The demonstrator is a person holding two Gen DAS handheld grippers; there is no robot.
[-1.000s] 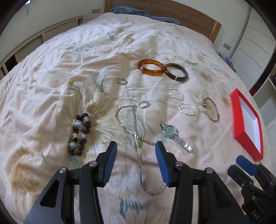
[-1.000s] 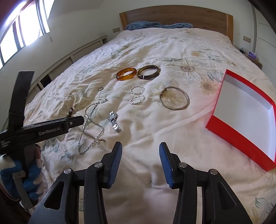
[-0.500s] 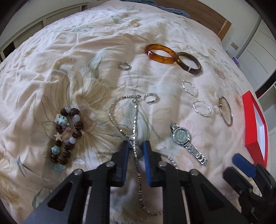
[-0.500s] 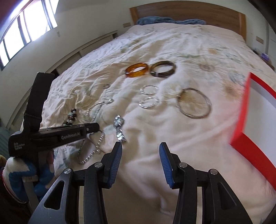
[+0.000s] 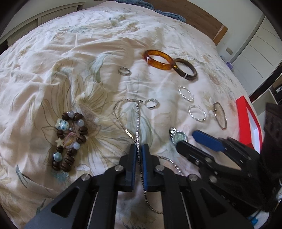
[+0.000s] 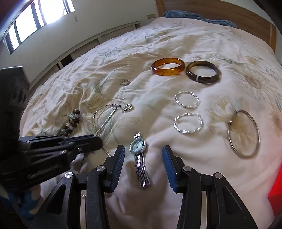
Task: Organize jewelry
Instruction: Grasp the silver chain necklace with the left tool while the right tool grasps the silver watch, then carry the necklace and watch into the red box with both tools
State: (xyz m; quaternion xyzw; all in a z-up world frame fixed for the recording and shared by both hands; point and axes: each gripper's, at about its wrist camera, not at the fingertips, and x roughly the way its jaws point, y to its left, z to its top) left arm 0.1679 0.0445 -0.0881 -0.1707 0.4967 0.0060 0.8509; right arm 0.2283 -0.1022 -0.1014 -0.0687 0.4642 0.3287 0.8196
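Note:
Jewelry lies on a floral bedspread. My left gripper (image 5: 139, 148) is shut on a silver chain necklace (image 5: 136, 121), which runs between its blue pads; it also shows in the right wrist view (image 6: 95, 141). My right gripper (image 6: 143, 151) is open, its fingers on either side of a silver wristwatch (image 6: 139, 149), also seen in the left wrist view (image 5: 178, 136). A brown bead bracelet (image 5: 67, 135) lies left of the chain. An amber bangle (image 6: 168, 66) and a dark bangle (image 6: 203, 71) lie further back.
Two twisted silver hoops (image 6: 187, 99) (image 6: 188, 123), a large thin silver bangle (image 6: 244, 133) and two small rings (image 5: 124, 71) (image 5: 151, 103) lie on the bed. A red box (image 5: 246, 116) sits at the right. A wooden headboard (image 6: 229, 14) is beyond.
My left gripper closed fully on the chain. My right gripper moved left and down to straddle the watch; the red box has slid to its frame edge.

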